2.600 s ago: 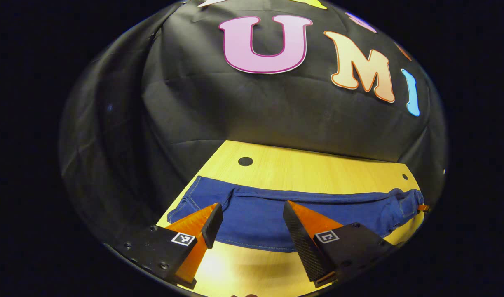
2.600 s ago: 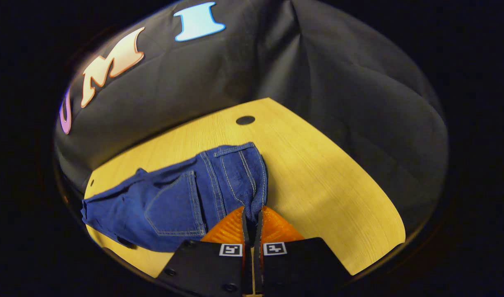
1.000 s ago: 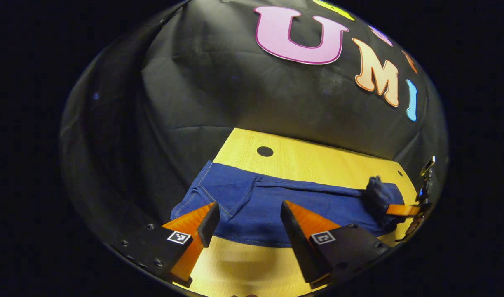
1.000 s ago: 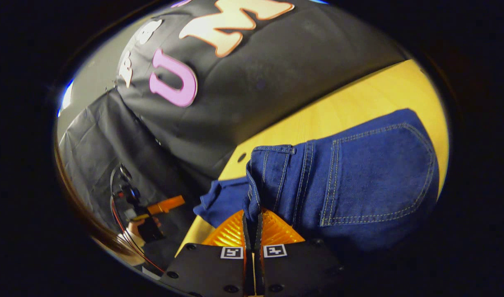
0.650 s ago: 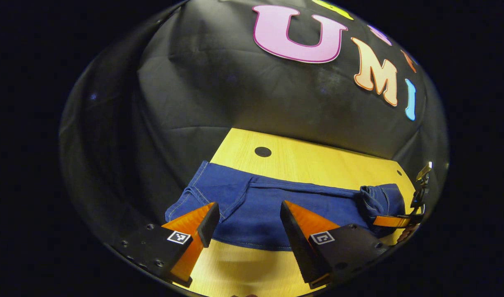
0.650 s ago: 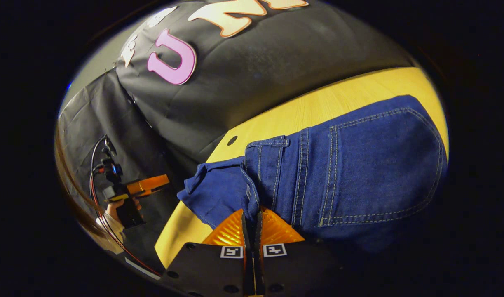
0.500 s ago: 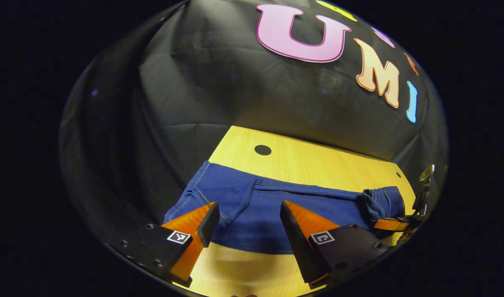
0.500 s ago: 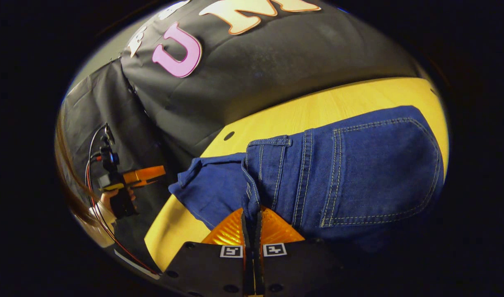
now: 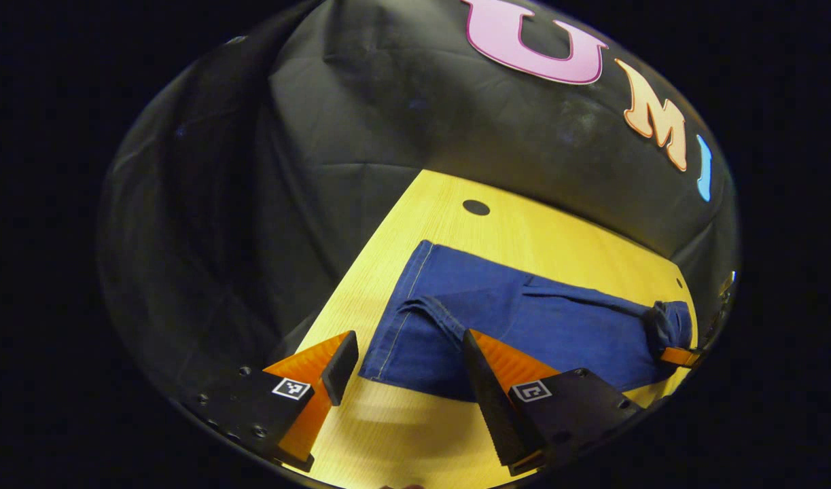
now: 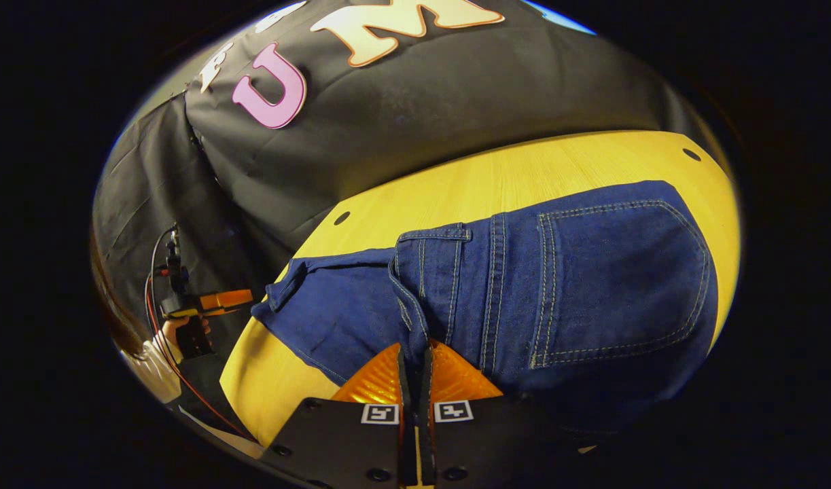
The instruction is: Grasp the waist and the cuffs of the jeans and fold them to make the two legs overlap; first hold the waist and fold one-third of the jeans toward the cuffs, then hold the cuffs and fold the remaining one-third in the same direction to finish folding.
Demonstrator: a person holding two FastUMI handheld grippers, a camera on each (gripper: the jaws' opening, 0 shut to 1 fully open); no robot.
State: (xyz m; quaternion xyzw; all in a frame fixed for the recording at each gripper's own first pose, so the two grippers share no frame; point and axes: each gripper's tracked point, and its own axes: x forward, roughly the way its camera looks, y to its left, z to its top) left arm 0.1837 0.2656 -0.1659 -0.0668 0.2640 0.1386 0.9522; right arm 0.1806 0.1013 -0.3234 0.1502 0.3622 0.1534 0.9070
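Blue jeans (image 9: 524, 326) lie lengthwise on the yellow table (image 9: 456, 224), the legs one over the other. Their cuff end (image 9: 395, 339) lies just ahead of my left gripper (image 9: 408, 360), which is open and holds nothing; its right finger (image 9: 480, 360) overlaps the hem's near edge. My right gripper (image 10: 415, 360) is shut on the waistband, and the seat with its back pocket (image 10: 612, 278) hangs turned over to the right of its fingers. In the left gripper view the right gripper (image 9: 677, 354) shows far right, pinching the bunched waist (image 9: 666, 322).
The table (image 10: 524, 176) has a round hole near its far corner (image 9: 476, 207) and a small one at the right (image 9: 678, 282). Black cloth walls stand close behind and to the left. A hand holds the left gripper (image 10: 208, 302) beyond the table's left end.
The left gripper has swung left, so the cuff end now sits between its fingers. The right gripper still holds the waist, lifted and turned toward the cuffs since 2.6 s ago.
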